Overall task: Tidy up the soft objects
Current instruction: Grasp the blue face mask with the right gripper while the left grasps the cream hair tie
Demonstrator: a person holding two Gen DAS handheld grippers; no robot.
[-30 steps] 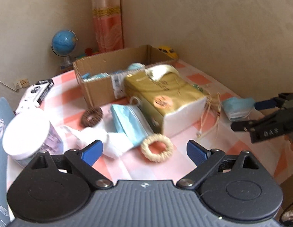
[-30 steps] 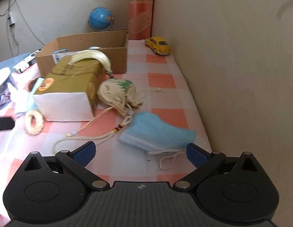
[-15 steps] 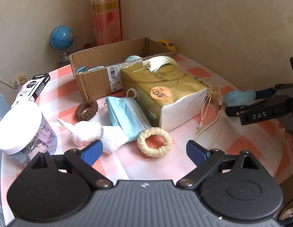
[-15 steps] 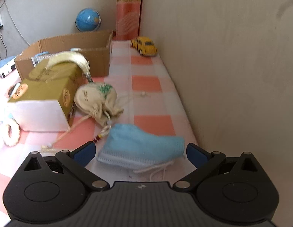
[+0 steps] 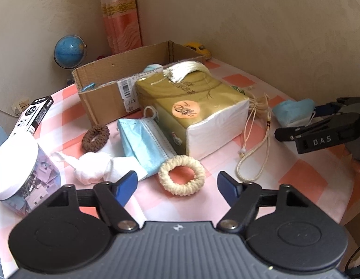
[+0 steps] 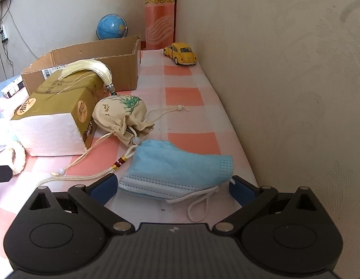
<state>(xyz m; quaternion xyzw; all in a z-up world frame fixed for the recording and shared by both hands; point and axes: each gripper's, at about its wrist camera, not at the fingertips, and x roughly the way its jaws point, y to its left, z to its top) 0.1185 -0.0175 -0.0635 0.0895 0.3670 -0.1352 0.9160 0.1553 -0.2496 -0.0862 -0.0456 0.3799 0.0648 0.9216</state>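
Note:
My right gripper point(image 6: 173, 187) is open, its jaws on either side of a blue face mask point(image 6: 180, 166) lying on the checked tablecloth; the mask also shows in the left wrist view point(image 5: 292, 111). A cream drawstring pouch point(image 6: 120, 116) lies beside a gold tissue pack point(image 6: 52, 116). My left gripper point(image 5: 177, 186) is open and empty, just in front of a cream hair tie point(image 5: 181, 174). Another blue mask point(image 5: 142, 141), a white cloth point(image 5: 96, 166) and a brown hair tie point(image 5: 95, 137) lie nearby. An open cardboard box point(image 5: 105, 93) stands behind.
A clear jar with a white lid point(image 5: 17, 165) stands at the left. A black and white carton point(image 5: 34, 116), a globe point(image 5: 69, 51) and a yellow toy car point(image 6: 181, 53) are further back. The wall point(image 6: 284, 81) runs close on the right.
My right gripper has moved forward until its jaws flank the blue mask. My left gripper has moved closer to the cream hair tie.

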